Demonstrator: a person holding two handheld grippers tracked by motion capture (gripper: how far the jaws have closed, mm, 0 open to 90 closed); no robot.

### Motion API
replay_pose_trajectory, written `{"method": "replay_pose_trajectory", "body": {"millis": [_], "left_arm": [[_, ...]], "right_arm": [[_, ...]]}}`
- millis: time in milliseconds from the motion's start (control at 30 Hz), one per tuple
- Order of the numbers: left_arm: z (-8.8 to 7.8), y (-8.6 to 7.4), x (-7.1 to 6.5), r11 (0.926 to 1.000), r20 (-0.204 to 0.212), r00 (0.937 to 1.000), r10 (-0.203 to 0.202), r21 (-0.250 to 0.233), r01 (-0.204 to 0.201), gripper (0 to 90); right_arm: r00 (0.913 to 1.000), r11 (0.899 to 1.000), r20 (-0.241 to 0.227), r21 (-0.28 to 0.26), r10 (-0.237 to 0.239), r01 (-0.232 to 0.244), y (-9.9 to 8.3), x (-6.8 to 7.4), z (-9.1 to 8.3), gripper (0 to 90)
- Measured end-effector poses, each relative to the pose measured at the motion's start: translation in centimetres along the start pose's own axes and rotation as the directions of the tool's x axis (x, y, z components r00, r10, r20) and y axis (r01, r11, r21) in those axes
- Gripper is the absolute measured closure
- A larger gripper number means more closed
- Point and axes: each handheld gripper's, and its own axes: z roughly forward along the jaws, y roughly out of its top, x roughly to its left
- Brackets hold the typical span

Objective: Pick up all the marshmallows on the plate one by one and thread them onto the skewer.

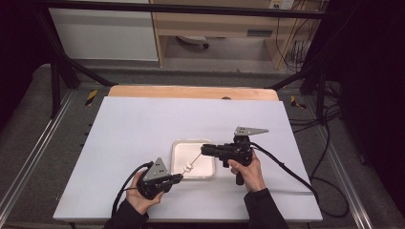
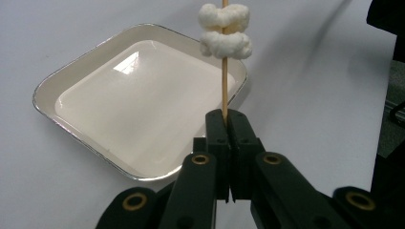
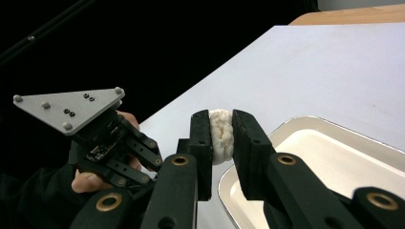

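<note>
The skewer is what I'm working on: one thin wooden stick carrying puffed white snack pieces. Going from big to small, I take the white table first. Its far edge shows a strip of bare wood, and its near edge is partly covered by my forearms in the high view.

One square white tray sits on the table, and I place everything else from it. Its near right corner is cut off in the right gripper view.

There are two grippers. The left gripper sits just off the tray's near left corner, with its jaws pressed together on the skewer's lower end. The right gripper hovers at the tray's right edge, and its pads pinch a white puff. In that view the stick is hidden behind the puff and the jaws.

The skewer's long axis runs from the left gripper up and across the tray's near part towards the right gripper, with the free end pointing at that gripper. In the left gripper view the frame's top edge cuts off the tip.

I count two puffs stacked on the stick in the left gripper view. In the high view they blur into one small white lump over the tray's near edge, so I cannot tell whether the pinched puff is one of those two.
</note>
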Motion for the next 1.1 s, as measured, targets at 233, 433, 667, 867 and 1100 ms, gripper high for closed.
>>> {"method": "replay_pose_trajectory", "body": {"millis": [233,433,667,867,1100], "left_arm": [[0.1,0.0,-0.1,0.9999,0.0,0.9999,-0.012,0.002,0.012,88.6],[0.1,0.0,-0.1,0.9999,-0.005,0.9999,-0.015,0.001,0.015,88.7],[0.2,0.0,-0.2,0.9998,-0.005,0.9998,-0.02,0.002,0.02,88.7],[0.2,-0.1,-0.2,0.9996,-0.004,0.9996,-0.03,0.003,0.03,88.7],[0.4,-0.1,-0.1,0.9987,0.014,0.9986,-0.05,-0.003,0.05,88.7]], "right_arm": [[0.9999,1.0,0.008,0.005,-0.007,0.007,-0.3,0.0,0.2,79.4],[0.9999,1.0,0.013,0.002,-0.007,0.007,-0.4,0.0,0.4,79.5],[0.9997,1.0,0.02,0.007,-0.011,0.01,-0.7,0.0,0.6,79.4],[0.9997,1.0,0.022,0.011,-0.009,0.009,-1.0,0.0,0.9,79.3],[0.9998,1.0,0.016,0.011,-0.013,0.013,-1.3,0.1,1.1,79.3]]}}
